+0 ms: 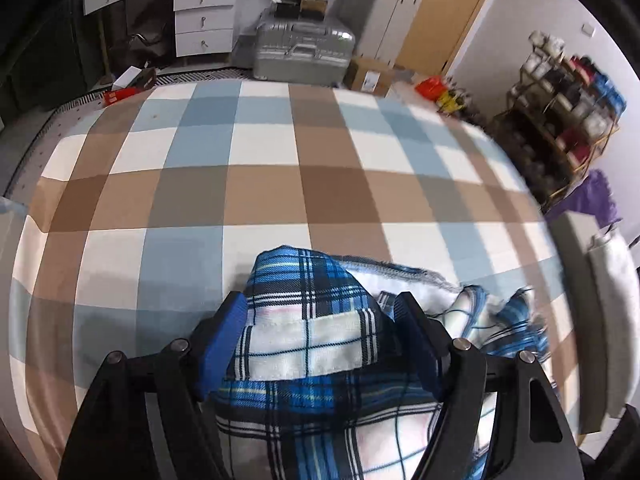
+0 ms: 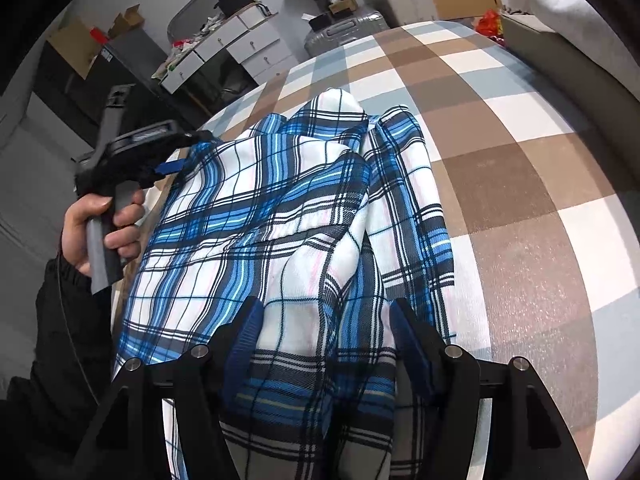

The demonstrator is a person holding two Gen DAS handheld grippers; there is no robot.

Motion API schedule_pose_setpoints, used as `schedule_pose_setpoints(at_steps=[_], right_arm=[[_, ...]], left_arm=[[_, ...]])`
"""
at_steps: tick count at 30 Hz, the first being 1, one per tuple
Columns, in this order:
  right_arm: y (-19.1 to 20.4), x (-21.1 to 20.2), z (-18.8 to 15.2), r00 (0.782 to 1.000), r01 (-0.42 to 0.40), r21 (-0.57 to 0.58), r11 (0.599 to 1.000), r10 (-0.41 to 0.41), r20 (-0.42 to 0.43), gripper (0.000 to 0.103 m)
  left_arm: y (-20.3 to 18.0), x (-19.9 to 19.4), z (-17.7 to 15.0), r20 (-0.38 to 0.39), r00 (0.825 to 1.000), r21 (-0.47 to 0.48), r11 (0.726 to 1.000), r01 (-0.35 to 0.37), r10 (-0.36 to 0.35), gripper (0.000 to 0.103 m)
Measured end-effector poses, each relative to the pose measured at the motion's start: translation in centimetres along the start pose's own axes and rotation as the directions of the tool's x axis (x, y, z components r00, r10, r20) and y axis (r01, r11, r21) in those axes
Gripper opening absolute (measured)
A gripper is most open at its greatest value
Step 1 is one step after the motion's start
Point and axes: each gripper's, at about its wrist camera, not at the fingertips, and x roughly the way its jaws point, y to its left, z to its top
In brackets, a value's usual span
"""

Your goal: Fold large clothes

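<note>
Your plaid shirt (image 2: 280,208) lies bunched, barely folded, on the checked bed (image 2: 520,184); both grippers' jaws stand wide around cloth.

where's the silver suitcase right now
The silver suitcase stands on the floor past the far edge of the checked bed cover, top centre in the left wrist view, between the white drawers and a cardboard box.

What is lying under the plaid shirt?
The shirt lies on a checked cloth in brown, blue and white squares. What the shirt covers cannot be seen.
</note>
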Motion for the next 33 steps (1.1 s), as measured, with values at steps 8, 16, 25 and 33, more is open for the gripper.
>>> schedule_pose_setpoints(at_steps=[8, 16, 25, 33], right_arm=[[-0.1, -0.1, -0.3, 1.000, -0.015, -0.031, 0.999, 0.015, 0.008, 0.066], [-0.2, -0.3, -0.5, 0.999, -0.032, -0.018, 0.999, 0.032, 0.000, 0.066], [-3.2, -1.9, -0.4, 0.963, -0.264, 0.121, 0.957, 0.268, -0.018, 0.070], [-2.9, 1.4, 3.1, 0.960, -0.264, 0.102, 0.959, 0.271, -0.065, 0.064]], left_arm=[[1.7, -1.9, -1.1, 0.128, 0.991, -0.021, 0.998, 0.052, -0.049, 0.003], [4.1, -0.8, -0.4, 0.141, 0.988, -0.143, 0.986, 0.089, -0.068, 0.005], [4.3, -7.9, -3.3, 0.226, 0.965, -0.127, 0.978, 0.165, -0.133, 0.043], [2.3, -11.5, -8.8, 0.242, 0.956, -0.003, 0.985, 0.173, -0.168, 0.050]])
